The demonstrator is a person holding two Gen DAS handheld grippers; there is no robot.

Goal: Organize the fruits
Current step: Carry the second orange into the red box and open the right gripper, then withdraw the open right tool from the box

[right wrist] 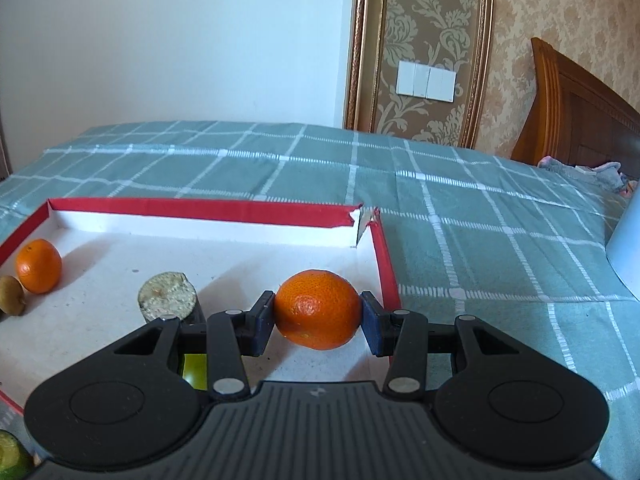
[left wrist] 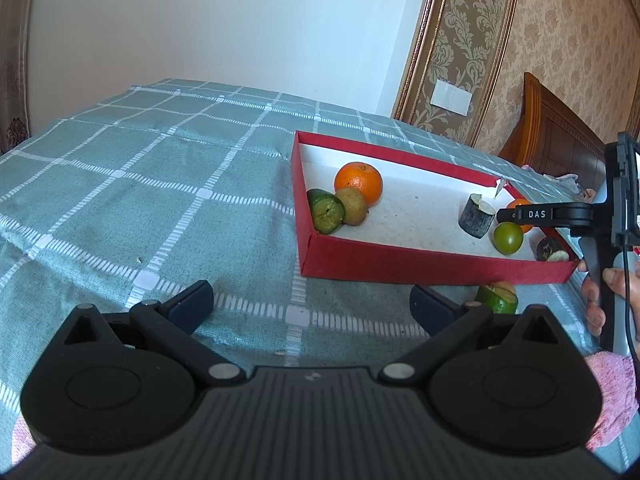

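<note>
Pinching a small orange (right wrist: 318, 309), the right claw (right wrist: 318, 312) has both pads pressed on its sides, over the right end of the red tray (right wrist: 200, 209) near the torn far corner. The orange looks just above the white tray floor; contact with the floor cannot be told. From the left wrist view this claw comes in from the right edge, held by a hand (left wrist: 608, 296) with a pink sleeve (left wrist: 612, 396) below it.

Left claw (left wrist: 312, 306) is spread wide with nothing between the fingers, hovering over the green checked bed cover (left wrist: 120, 184) in front of the tray.

Inside the tray, left end: a bigger orange (left wrist: 359, 182), a brown kiwi (left wrist: 352, 205) touching it, and a cut green fruit (left wrist: 326, 211) against the left wall. Middle to right: a dark cut chunk with pale top (left wrist: 476, 216), a round green fruit (left wrist: 508, 238), another dark chunk (left wrist: 553, 249) in the near right corner.

Outside the tray, just beside its front wall, a green cut piece (left wrist: 498, 298) lies on the bed cover.
</note>
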